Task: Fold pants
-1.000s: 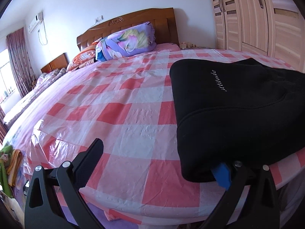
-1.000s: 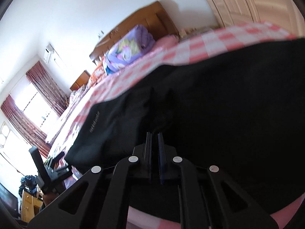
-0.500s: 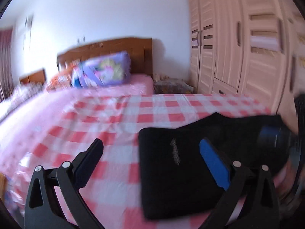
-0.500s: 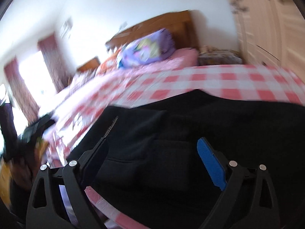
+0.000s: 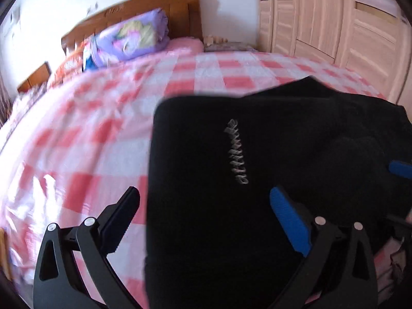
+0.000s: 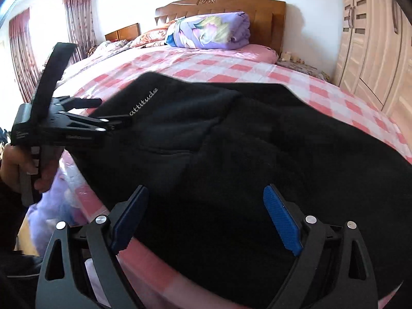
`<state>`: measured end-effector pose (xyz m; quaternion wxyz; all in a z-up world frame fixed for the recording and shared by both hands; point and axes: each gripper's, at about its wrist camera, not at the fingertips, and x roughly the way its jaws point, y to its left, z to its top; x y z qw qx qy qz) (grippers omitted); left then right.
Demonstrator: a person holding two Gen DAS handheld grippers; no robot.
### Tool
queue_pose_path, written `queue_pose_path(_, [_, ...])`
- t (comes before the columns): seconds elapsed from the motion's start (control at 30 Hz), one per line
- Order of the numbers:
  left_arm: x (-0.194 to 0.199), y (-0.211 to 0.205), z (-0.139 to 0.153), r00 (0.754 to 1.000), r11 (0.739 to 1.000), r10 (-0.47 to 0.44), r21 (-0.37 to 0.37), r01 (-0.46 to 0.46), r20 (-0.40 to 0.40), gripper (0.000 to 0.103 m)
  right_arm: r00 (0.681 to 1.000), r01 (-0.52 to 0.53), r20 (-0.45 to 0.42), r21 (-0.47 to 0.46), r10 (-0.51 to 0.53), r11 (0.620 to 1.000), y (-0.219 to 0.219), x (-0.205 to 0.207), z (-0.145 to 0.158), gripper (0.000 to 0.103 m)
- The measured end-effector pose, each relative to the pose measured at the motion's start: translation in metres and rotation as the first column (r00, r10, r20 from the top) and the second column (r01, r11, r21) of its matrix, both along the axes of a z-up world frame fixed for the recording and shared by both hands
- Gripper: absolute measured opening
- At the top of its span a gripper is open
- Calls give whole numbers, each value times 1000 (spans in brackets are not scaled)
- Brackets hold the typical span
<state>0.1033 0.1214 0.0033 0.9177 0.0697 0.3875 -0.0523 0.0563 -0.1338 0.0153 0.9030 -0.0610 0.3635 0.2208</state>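
The black pants [image 5: 257,154] with the word "attitude" stitched on them lie folded on the pink checked bed [image 5: 103,118]. They also fill the right wrist view [image 6: 244,149]. My left gripper [image 5: 206,200] is open above the pants' near left part, holding nothing. It shows from the side in the right wrist view [image 6: 113,118], over the pants' left end. My right gripper [image 6: 206,200] is open and empty over the near edge of the pants. One of its blue pads [image 5: 400,168] shows at the right edge of the left wrist view.
A purple folded quilt [image 6: 208,32] and pillows lie by the wooden headboard [image 6: 224,5]. A wooden wardrobe [image 6: 373,38] stands to the right of the bed. Curtains [image 6: 79,18] hang on the left.
My right gripper has opened and let go of the pants, then pulled back and levelled. My left gripper has swung right and now hovers over the pants.
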Motion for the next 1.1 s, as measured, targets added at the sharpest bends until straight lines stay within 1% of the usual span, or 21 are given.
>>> queue_pose_path(0.07, [-10,-6,33,996,997,-60,-38,63,65,101,999,22,31,47,-23,999,-10,14,21,88])
queue_pose_path(0.1, [-9,-9,44,994,997,-65,-40,69,82,101,999,28,34,61,-30,998,-11,23,26,88])
queue_pose_path(0.13, [-3,-13,55,992,997,-66,-34,69,104,101,999,10,34,78,-12,997,-6,39,34,89])
queue_pose_path(0.2, [21,-25,71,987,998,-55,20,53,148,101,999,-44,22,68,42,997,11,62,36,89])
queue_pose_path(0.23, [42,-33,71,989,997,-52,55,45,135,101,998,-55,5,30,55,998,24,79,31,89])
queue_pose_path(0.3, [77,-40,58,997,993,-38,113,30,69,101,996,-84,-40,-26,83,996,44,100,18,89])
queue_pose_path(0.33, [95,-44,43,999,989,-24,148,20,24,101,992,-115,-65,-39,112,993,51,106,8,89])
queue_pose_path(0.37, [104,-44,33,1000,986,-15,166,15,0,101,985,-146,-95,-56,141,988,56,109,-1,89])
queue_pose_path(0.4, [112,-43,20,999,984,-8,178,14,-34,101,980,-170,-118,-111,157,979,63,110,-14,91])
queue_pose_path(0.43, [117,-41,7,998,983,-3,181,15,-69,101,981,-186,-90,-166,172,969,66,104,-20,91])
queue_pose_path(0.47, [119,-36,-4,997,987,-1,157,14,-83,102,981,-194,-66,-210,184,958,70,97,-23,91])
queue_pose_path(0.53, [116,-27,-4,998,994,2,111,5,-61,102,985,-164,-79,-193,151,967,63,93,-24,92])
queue_pose_path(0.6, [118,-23,-5,998,994,19,110,-13,-53,102,989,-131,-97,-163,116,978,51,89,-28,92])
queue_pose_path(0.67, [118,-24,-6,999,993,16,115,-11,-44,102,990,-103,-105,-122,90,987,39,86,-30,93])
queue_pose_path(0.73, [117,-26,-6,1000,991,16,131,-13,-23,102,992,-71,-112,-109,58,992,29,79,-31,94])
queue_pose_path(0.8, [113,-30,-6,1000,986,18,166,-18,4,102,992,-44,-120,-81,34,996,23,76,-29,93])
queue_pose_path(0.83, [111,-32,-6,1000,983,19,182,-21,15,102,993,-25,-114,-93,14,995,23,73,-26,93])
queue_pose_path(0.87, [109,-35,-4,1000,980,19,197,-23,24,102,996,-2,-93,-107,-8,994,24,67,-21,93])
queue_pose_path(0.97, [106,-39,-4,999,973,20,230,-30,45,102,1000,8,-2,-154,-9,988,31,44,-16,93])
queue_pose_path(1.03, [106,-40,-3,999,971,20,239,-31,49,102,1000,6,4,-171,-6,985,32,37,-23,93])
queue_pose_path(1.1, [106,-40,-3,998,970,20,242,-33,52,102,999,22,-44,-86,-26,996,19,39,-30,93])
